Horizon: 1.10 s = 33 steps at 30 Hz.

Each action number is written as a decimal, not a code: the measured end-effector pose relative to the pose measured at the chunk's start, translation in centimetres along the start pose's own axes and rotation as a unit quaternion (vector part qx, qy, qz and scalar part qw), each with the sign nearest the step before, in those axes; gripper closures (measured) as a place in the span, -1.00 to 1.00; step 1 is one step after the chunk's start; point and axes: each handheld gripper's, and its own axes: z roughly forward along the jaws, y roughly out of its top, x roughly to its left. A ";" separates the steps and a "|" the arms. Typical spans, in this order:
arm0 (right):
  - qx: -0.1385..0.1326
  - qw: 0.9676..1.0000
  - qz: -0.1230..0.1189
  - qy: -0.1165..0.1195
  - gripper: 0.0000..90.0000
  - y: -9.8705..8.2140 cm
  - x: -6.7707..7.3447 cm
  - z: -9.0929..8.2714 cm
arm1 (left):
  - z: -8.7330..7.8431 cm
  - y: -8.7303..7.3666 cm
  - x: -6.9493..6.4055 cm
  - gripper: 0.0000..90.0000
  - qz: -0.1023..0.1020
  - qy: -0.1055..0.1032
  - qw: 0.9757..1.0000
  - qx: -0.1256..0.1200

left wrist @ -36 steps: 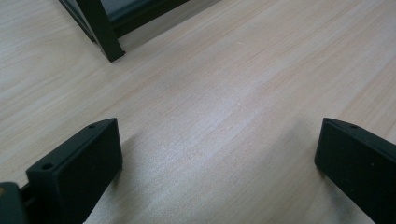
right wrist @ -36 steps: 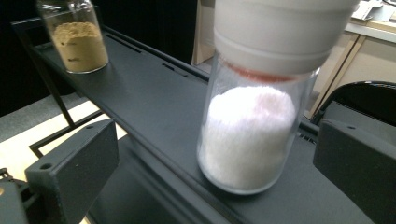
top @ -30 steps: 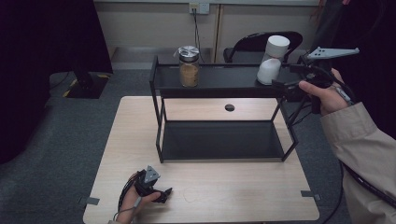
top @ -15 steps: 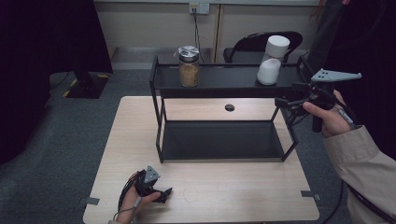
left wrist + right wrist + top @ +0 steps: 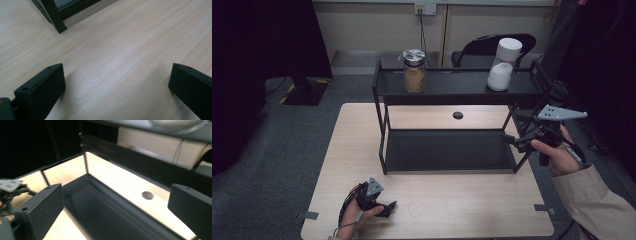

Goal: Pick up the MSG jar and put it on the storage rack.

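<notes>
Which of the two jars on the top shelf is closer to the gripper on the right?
The white jar with the white lid, at the shelf's right end. The right gripper is below it, while the brown-filled jar with the metal lid stands farther left.

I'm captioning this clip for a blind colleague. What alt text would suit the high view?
A person's right gripper hangs open beside the right end of a black two-tier shelf on a wooden table. The top tier carries a jar with a metal lid and a white container. The left gripper rests near the table's front edge.
</notes>
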 end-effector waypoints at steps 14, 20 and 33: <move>0.007 1.000 0.019 0.011 -1.00 -5.7 1.3 0.8 | 0.0 0.0 0.0 -1.00 0.000 0.000 1.000 0.000; 0.009 1.000 0.018 0.012 -1.00 -7.9 2.1 1.3 | 0.0 0.0 0.0 -1.00 0.000 0.000 1.000 0.000; 0.039 0.999 0.012 0.025 -1.00 -12.2 3.3 3.4 | 0.0 0.0 0.0 -1.00 0.000 0.000 1.000 0.000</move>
